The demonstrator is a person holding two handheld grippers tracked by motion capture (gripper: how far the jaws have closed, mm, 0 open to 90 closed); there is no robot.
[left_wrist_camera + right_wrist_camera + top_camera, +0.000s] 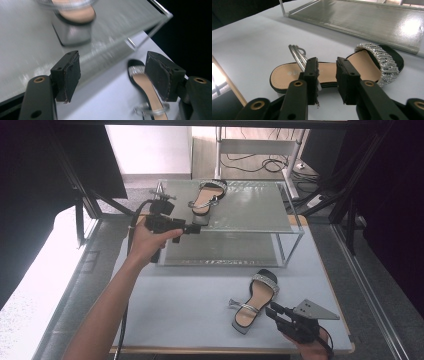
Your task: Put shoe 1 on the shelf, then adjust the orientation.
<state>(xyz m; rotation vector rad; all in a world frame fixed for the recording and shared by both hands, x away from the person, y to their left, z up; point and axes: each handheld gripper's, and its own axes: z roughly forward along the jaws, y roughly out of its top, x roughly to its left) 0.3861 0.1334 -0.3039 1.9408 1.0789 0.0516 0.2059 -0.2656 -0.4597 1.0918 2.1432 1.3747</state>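
I have a pale grey table point(190, 315) under me, and on it a two-tier rack point(295, 237) with frosted glass shelves in a thin metal frame, smooth and probably slick. One sandal point(206, 200) sits on the top shelf near its left front corner, block heel toward me; in the left gripper view that shoe shows blurred at the top. My left gripper point(192, 227) hangs just in front of that heel with its jaws wide and nothing between them. The sandal I am working on, the second shoe point(255, 302), lies flat on the table near the front right, well apart from the rack, toe band pointing away. My right gripper point(327, 75) is just beside its near edge, jaws set narrow with a gap between the pads point(345, 80), not closed on anything; the edge of the sole sits right behind that gap. I judge the shoe light, with a stiff flat sole, a tan insole, a black rim, a glittery silver toe band and a thin silver ankle strap point(297, 57) standing up in a loop. The strap looks floppy, so I would pinch the sole's edge at mid-length instead.
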